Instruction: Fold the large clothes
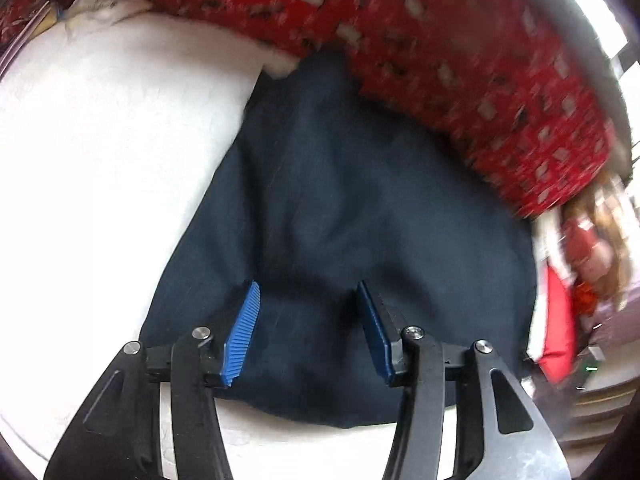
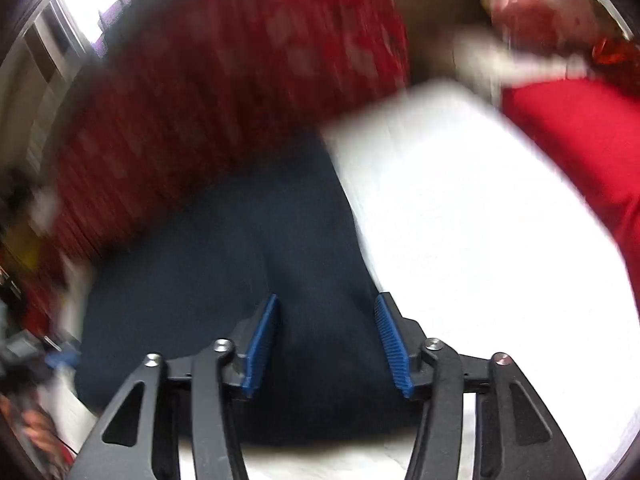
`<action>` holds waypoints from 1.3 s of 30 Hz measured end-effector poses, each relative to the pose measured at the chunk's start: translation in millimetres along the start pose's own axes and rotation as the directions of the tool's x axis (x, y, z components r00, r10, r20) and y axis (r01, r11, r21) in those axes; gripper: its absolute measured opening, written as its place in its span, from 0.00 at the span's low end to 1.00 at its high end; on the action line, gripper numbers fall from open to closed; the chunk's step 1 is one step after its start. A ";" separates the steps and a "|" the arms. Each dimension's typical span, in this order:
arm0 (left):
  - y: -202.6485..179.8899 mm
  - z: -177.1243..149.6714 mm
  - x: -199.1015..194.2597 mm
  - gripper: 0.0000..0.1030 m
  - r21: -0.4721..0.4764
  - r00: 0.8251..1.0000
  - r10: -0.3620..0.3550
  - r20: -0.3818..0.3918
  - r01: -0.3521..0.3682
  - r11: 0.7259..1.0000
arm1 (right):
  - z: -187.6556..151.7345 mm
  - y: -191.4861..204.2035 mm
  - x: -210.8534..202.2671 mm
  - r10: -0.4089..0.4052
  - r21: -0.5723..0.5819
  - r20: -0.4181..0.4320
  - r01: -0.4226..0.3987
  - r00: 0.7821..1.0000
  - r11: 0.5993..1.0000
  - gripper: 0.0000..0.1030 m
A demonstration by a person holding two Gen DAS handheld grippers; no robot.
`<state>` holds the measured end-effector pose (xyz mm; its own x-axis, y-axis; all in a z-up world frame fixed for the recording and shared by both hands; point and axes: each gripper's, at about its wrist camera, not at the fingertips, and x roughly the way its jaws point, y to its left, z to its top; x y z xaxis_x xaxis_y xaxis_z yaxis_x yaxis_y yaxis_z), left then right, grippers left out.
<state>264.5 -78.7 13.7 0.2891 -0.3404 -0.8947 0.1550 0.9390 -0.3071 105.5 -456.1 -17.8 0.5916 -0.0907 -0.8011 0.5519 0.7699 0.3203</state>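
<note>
my left gripper [image 1: 308, 304] hangs over the dark navy garment [image 1: 340, 200], its blue ribbed fingers [image 1: 243, 336] spread wide with nothing between them but the cloth below. whether the tips touch the fabric i cannot tell. the garment lies on the white sheet [image 1: 100, 160], and from this view it fills the middle, running from under my fingers up to the red patterned blanket [image 1: 440, 40] at the far side. its near edge curves just behind my fingers, where a strip of white sheet shows. to the left the garment's edge slants up along the sheet; to the right it reaches near a plain red cloth [image 1: 556, 320].

my right gripper [image 2: 326, 320] is also spread apart and holds nothing. the same navy garment [image 2: 240, 260] sits under and ahead of it, and the right fingertip [image 2: 394, 344] lies close to the garment's right edge, where the white sheet [image 2: 480, 240] begins. the garment spreads mostly to the left of this gripper and up toward the red patterned blanket [image 2: 240, 60], which is badly blurred here. a plain red cloth [image 2: 580, 132] lies at the far right on the sheet, well apart from the garment. the left rim of this view is too smeared to make out.
</note>
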 end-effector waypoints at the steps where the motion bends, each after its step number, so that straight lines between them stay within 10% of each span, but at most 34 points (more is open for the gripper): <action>1: 0.9 -3.8 7.5 0.47 0.015 0.999 0.021 -0.025 -0.021 1.000 | -7.1 0.1 -1.5 0.003 -0.027 0.036 -0.002 0.999 1.000 0.52; 10: -26.0 -25.4 -18.7 0.50 0.053 1.000 0.030 0.007 -0.030 0.998 | -15.4 31.6 -43.0 0.017 -0.068 0.138 -0.008 0.990 0.998 0.56; 14: -38.8 -24.1 2.0 0.50 0.072 0.996 0.089 -0.031 -0.087 0.994 | -29.4 23.1 -9.9 -0.086 -0.076 0.012 0.086 0.996 0.993 0.60; 23: -40.1 -22.0 9.1 0.54 0.078 0.995 0.089 -0.032 -0.087 0.993 | -19.1 74.2 -81.5 0.017 -0.126 0.319 0.024 0.948 0.992 0.61; 30: -40.0 -21.9 12.3 0.57 0.086 0.997 0.067 -0.037 -0.063 0.994 | -27.2 135.2 -33.0 0.164 -0.279 0.160 -0.115 0.973 0.953 0.60; 34: -36.5 -17.5 6.4 0.57 0.079 0.998 0.020 -0.066 -0.015 0.997 | -51.0 141.5 42.5 0.065 -0.330 -0.074 -0.086 0.995 0.940 0.67; 39: -27.8 7.8 -19.1 0.57 -0.047 0.972 -0.230 -0.041 0.228 0.973 | -38.0 149.0 14.7 0.103 -0.329 0.015 -0.092 0.995 0.940 0.64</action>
<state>262.0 -98.7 41.9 0.2066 -0.5448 -0.8127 0.1723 0.8379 -0.5179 174.0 -318.7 -1.1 0.6542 -0.0207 -0.7561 0.2706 0.9399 0.2084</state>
